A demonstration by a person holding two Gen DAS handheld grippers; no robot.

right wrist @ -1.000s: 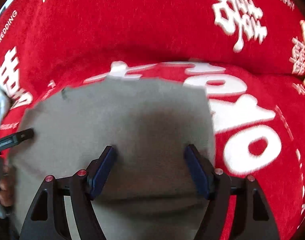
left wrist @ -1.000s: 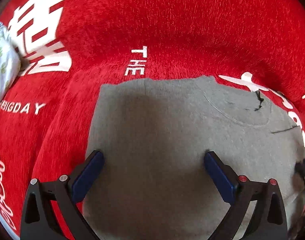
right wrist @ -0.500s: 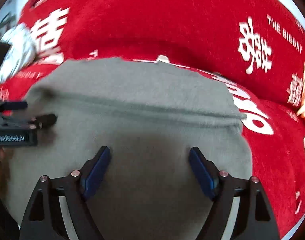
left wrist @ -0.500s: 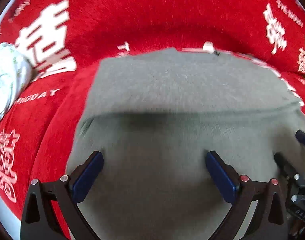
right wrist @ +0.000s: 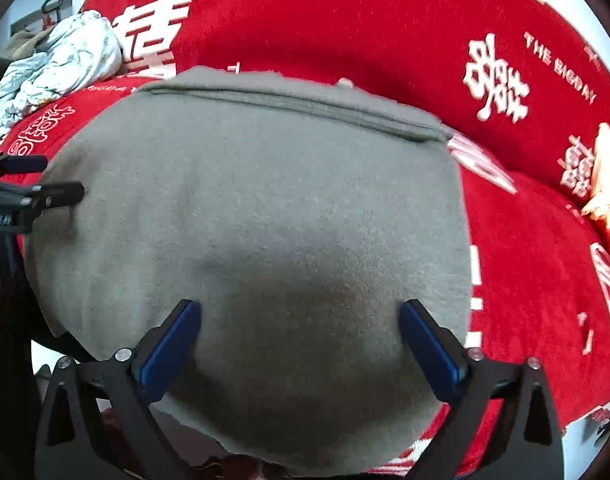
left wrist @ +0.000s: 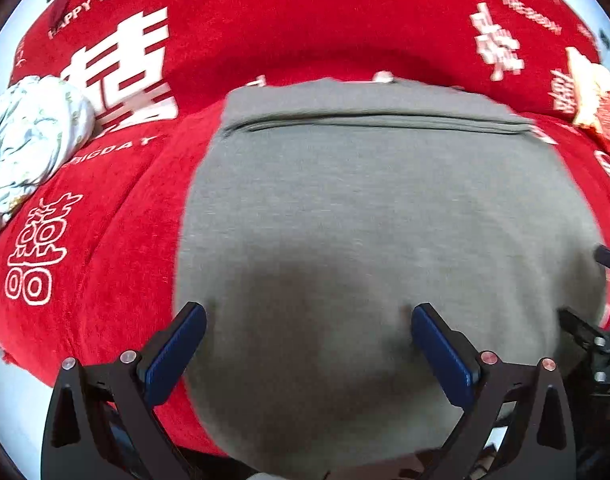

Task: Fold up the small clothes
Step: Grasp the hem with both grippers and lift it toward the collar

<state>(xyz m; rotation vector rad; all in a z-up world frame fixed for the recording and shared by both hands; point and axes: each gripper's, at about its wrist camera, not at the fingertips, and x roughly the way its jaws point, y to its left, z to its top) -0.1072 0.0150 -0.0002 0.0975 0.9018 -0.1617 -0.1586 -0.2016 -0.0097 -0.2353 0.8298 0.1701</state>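
Flanking grey garment point(left wrist: 365, 220): crumpled floral cloth point(left wrist: 29, 136).

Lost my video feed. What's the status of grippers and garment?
Left gripper open, right gripper open, both over the grey knit garment. Garment flat on red printed blanket. Crumpled white floral cloth lies clear, left.

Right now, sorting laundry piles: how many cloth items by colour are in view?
Grey garment: 1
White floral bundle: 1
Red printed cover: 1
Total: 3. An orange-cream thing at the far right is too blurred to class.
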